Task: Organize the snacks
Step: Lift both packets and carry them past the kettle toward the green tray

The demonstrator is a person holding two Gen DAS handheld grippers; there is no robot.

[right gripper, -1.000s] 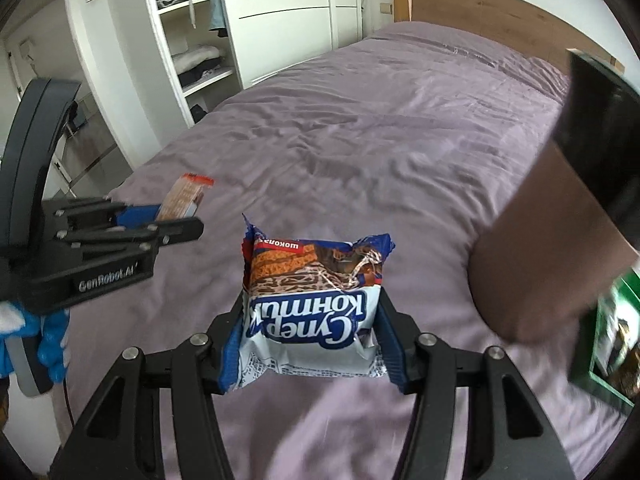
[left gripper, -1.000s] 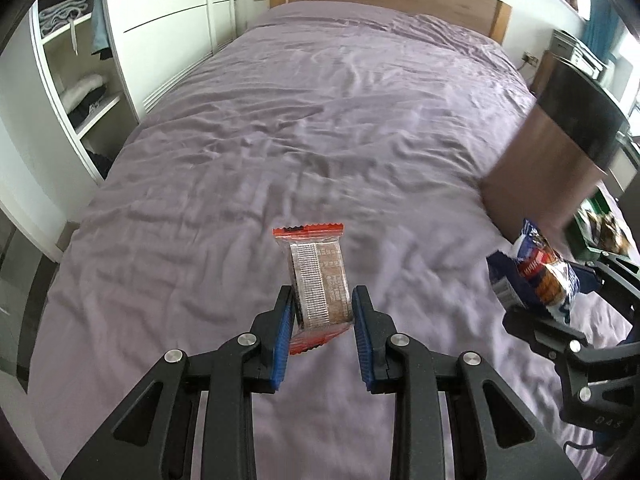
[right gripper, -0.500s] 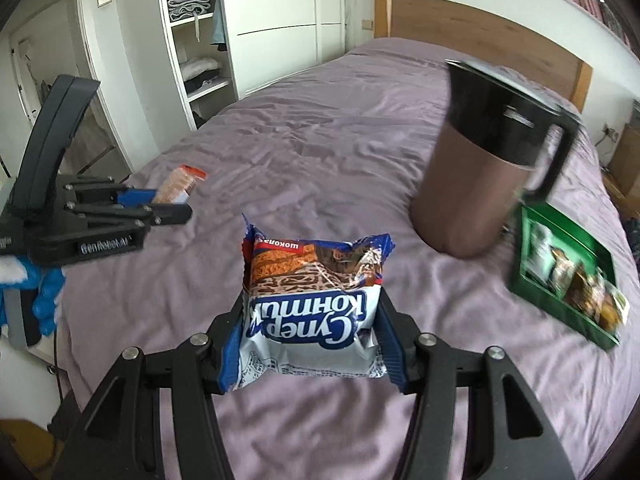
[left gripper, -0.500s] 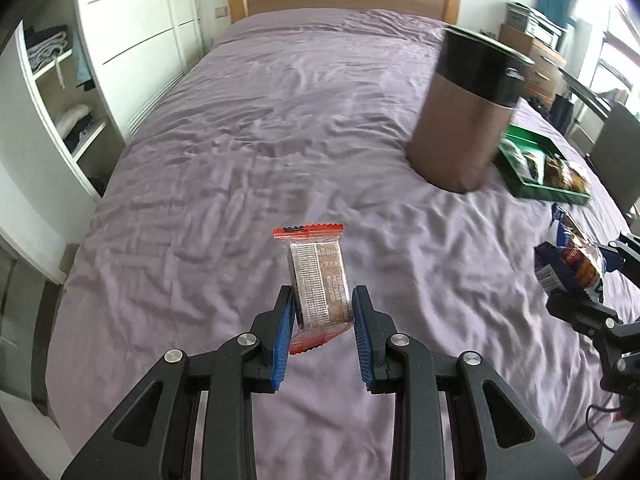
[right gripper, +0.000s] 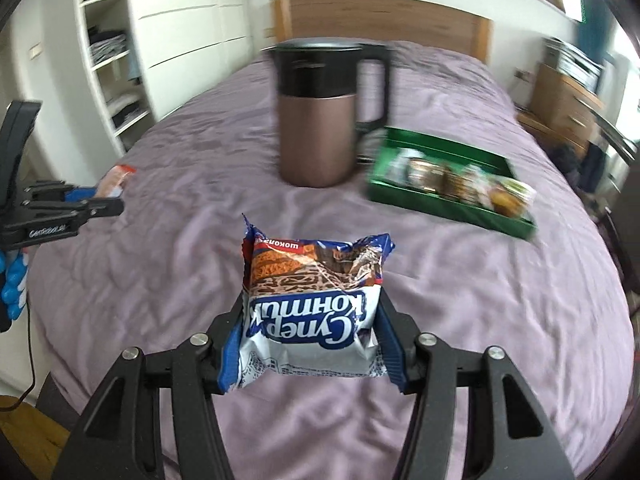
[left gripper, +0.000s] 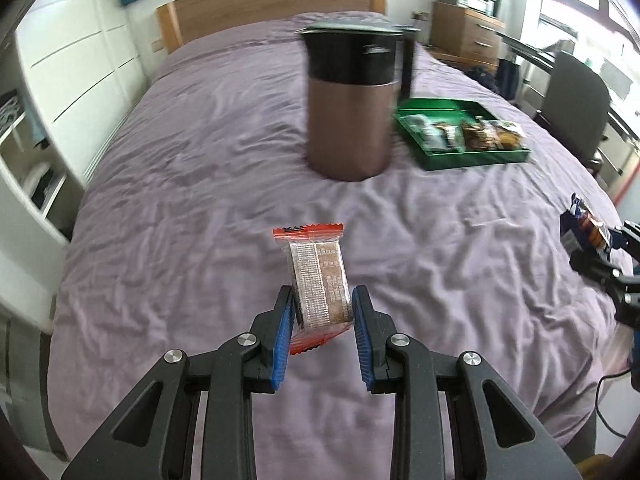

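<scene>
Left gripper (left gripper: pixel 322 312) clamps a small clear-wrapped snack bar with red crimped ends (left gripper: pixel 318 280). Blue pads press both long sides, jaws narrow, and the bar stands nearly upright with its top seal tilted slightly left, held in the air over the purple bedsheet (left gripper: pixel 180 200).

Right gripper (right gripper: pixel 310 332) grips a blue-and-white wafer pack with Cyrillic lettering (right gripper: pixel 312 304). Jaws are about mid-width, pads pressed against the pack's two sides. The print reads upside down from this camera, and the pack's top edge flares past the fingertips. It is also held above the bed, not resting on it.

Ahead of both grippers a copper-brown jug with black lid and handle (right gripper: pixel 320 116) stands upright on the sheet, motion-blurred. Just beside it on the right sits a green tray (right gripper: pixel 476 212), already holding several wrapped snacks in a row (right gripper: pixel 460 184). Whether jug and tray touch is unclear because of blur. Both held snacks are well apart from the tray, nearer the cameras.

In the left wrist view the right gripper shows at the far right edge with the blue pack. In the right wrist view the left gripper shows at the left edge with the bar's red end poking out, and a blue-gloved hand (right gripper: pixel 14 280) is below it.

Wooden headboard (left gripper: pixel 272 4) at the far end of the bed, white wardrobe with open shelves (right gripper: pixel 108 60) on the left, wooden dresser (left gripper: pixel 466 28) on the right.
</scene>
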